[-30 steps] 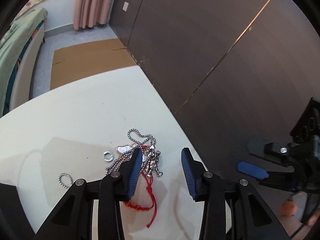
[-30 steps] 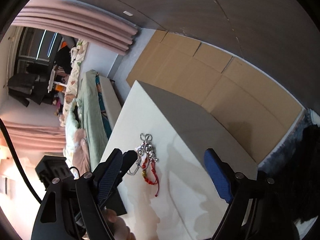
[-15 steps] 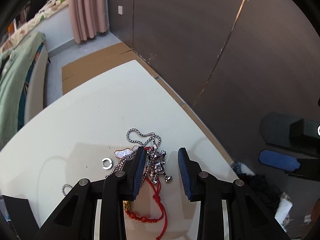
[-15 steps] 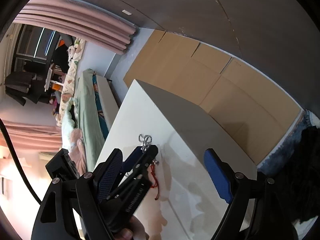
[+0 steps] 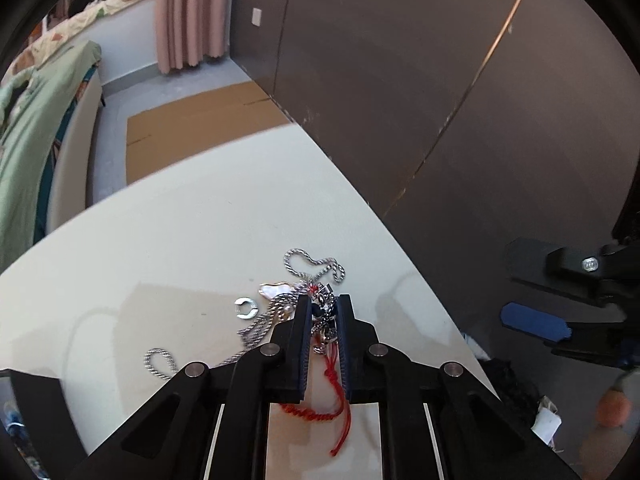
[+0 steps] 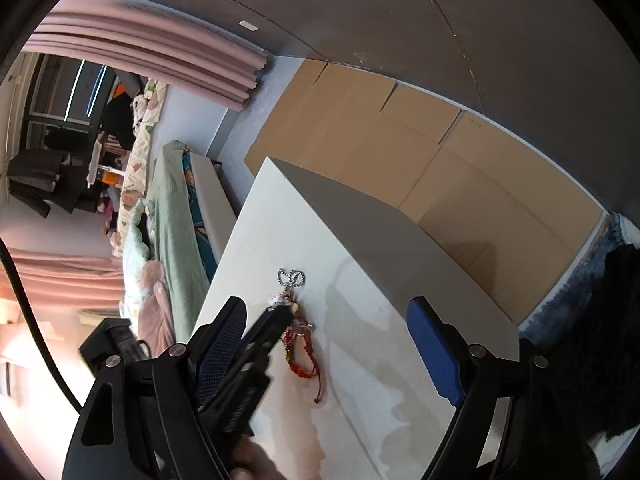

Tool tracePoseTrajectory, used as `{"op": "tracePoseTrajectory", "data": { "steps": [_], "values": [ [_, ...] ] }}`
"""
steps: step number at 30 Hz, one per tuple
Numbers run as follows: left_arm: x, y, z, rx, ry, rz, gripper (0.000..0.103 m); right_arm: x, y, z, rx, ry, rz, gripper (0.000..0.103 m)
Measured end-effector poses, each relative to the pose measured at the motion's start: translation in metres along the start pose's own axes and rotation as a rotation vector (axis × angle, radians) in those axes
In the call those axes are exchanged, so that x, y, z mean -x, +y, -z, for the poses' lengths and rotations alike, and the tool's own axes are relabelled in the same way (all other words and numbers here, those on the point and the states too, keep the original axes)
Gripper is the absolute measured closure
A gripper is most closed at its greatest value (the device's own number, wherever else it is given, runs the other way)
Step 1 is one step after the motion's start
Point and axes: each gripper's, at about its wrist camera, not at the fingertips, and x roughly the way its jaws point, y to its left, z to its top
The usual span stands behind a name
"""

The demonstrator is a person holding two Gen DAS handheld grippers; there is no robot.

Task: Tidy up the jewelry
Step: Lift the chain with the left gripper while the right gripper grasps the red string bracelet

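1. A white table (image 5: 192,240) is standing beside a dark panelled wall (image 5: 400,80), with flattened cardboard (image 5: 192,120) lying on the floor past its far edge, a pink curtain (image 5: 188,12) hanging behind and green bedding (image 5: 24,140) lying off to the left.
2. A tangle of jewelry is lying near the table's right edge: a silver rope chain (image 5: 316,266) is looping at the far end, a pale flat pendant (image 5: 274,290) is sitting just left of it, and a small open silver ring (image 5: 245,307) is lying apart on the left.
3. The left gripper (image 5: 325,312) is pointing steeply down into the tangle, its blue-padded jaws pressed nearly together and pinching a dark silver charm (image 5: 326,320) between them.
4. A red braided cord (image 5: 336,396) is trailing back from the charm toward the camera, lying on the table between the gripper's arms.
5. Another loop of silver chain (image 5: 160,362) is lying near the left finger's base.
6. The right gripper (image 6: 332,344) is hovering above the table with its jaws spread wide and nothing between its pads; in its own view the tangle and the left gripper's tip are lying just inside its left finger (image 6: 222,344).
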Motion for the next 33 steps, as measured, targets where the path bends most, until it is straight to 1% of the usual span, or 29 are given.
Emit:
{"op": "tracePoseTrajectory", "data": {
  "steps": [4,10,13,18,24,31,33],
  "values": [
    [0.023,0.007,-0.005,0.016,-0.044,0.011,0.091,-0.003,0.004,0.002,0.017,0.004,0.004,0.021],
    [0.069,0.022,-0.015,0.054,-0.124,0.034,0.091,-0.014,0.021,0.009,0.073,0.019,0.012,0.028],
    [0.097,0.028,-0.021,0.055,-0.178,0.037,0.091,-0.02,0.03,0.012,0.107,0.027,0.022,0.032],
    [0.15,0.037,-0.03,0.058,-0.275,0.035,0.091,-0.036,0.039,0.019,0.136,0.065,0.033,0.043],
    [0.207,0.043,-0.038,0.054,-0.382,0.03,0.091,-0.045,0.047,0.025,0.178,0.086,0.055,0.044],
    [0.259,0.05,-0.044,0.047,-0.484,0.024,0.091,-0.051,0.048,0.03,0.222,0.098,0.094,0.045],
    [0.271,0.053,-0.045,0.044,-0.506,0.019,0.091,-0.055,0.049,0.032,0.243,0.108,0.116,0.049]
  ]
}}
